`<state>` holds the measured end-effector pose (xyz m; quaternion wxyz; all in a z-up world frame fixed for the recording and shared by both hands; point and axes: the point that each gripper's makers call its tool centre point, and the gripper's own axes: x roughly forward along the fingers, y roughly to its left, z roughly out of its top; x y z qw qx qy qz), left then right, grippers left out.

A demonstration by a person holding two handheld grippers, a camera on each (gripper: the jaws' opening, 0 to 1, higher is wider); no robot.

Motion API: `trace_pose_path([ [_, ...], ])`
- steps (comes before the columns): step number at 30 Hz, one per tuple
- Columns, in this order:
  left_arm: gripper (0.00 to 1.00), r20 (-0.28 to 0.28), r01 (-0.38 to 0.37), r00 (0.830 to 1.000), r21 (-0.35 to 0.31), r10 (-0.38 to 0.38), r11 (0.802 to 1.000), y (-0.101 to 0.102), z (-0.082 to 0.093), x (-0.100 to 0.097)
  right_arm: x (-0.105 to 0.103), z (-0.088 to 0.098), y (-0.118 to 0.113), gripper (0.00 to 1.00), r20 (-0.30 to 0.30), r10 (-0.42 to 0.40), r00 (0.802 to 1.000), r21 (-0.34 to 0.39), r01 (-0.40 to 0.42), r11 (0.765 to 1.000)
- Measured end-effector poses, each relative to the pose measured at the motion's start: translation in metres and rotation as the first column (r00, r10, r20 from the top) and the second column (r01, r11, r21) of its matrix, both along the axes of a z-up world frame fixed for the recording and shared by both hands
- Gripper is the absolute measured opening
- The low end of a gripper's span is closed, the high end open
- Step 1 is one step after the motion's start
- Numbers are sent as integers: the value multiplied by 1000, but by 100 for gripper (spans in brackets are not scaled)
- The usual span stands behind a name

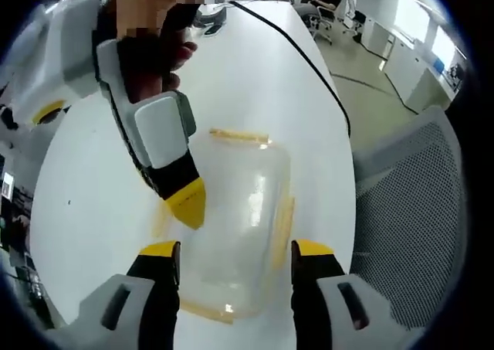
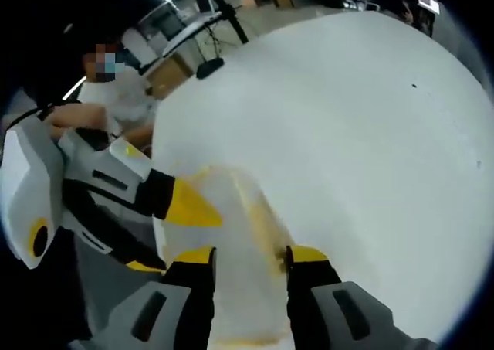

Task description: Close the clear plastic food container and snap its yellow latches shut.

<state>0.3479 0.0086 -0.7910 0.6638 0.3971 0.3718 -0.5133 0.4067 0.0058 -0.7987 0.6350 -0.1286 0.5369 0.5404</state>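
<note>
Lying flat on the white table (image 1: pixel 255 79), the clear plastic food container (image 1: pixel 235 226) sits near the table's edge, its lid on top and yellow latches along its sides. In the left gripper view one latch (image 1: pixel 239 136) runs along the far side at 12 o'clock of the container, another (image 1: pixel 284 228) along the side at 3 o'clock, and a third (image 1: pixel 204 311) along the near side at 6 o'clock.

In that view the left gripper (image 1: pixel 235 251) reaches over the near end of the container, its two yellow-tipped jaws spread apart with the lid visible between them; they clasp nothing. The right gripper (image 1: pixel 191 202) comes in from 10 o'clock, its yellow tip pointing down at the container's side at 9 o'clock; whether it touches the plastic cannot be told, nor how its jaws stand from here. A mesh office chair (image 1: pixel 417 203) stands beside the table at 3 o'clock, and a black cable (image 1: pixel 309 60) runs along the tabletop toward 1 o'clock.

In the right gripper view the right gripper (image 2: pixel 251 256) has its jaws parted over the container (image 2: pixel 243 234), a yellow latch (image 2: pixel 264 219) lying between them, ungripped. The left gripper (image 2: pixel 193 207) enters from 9 o'clock, its yellow tip over the container. A person (image 2: pixel 116 95) shows behind it at 10 o'clock.
</note>
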Motion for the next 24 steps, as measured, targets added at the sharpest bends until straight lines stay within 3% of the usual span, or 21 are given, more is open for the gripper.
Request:
trace_pose_path([
  [5,58,8,-58,998,-29,58,998,-2,1,1,-1,0,2,35,-9,32,999,-7,-32,999],
  [15,57,49,-46,998,-33,48,998,-2,-2,1,-2,-2,3,33,-32,93,995,0,-93,996],
  [24,57,53,-44,998,-24,45,999,-2,-2,2,-4,-1,4,33,-44,108,993,-17,-109,994],
])
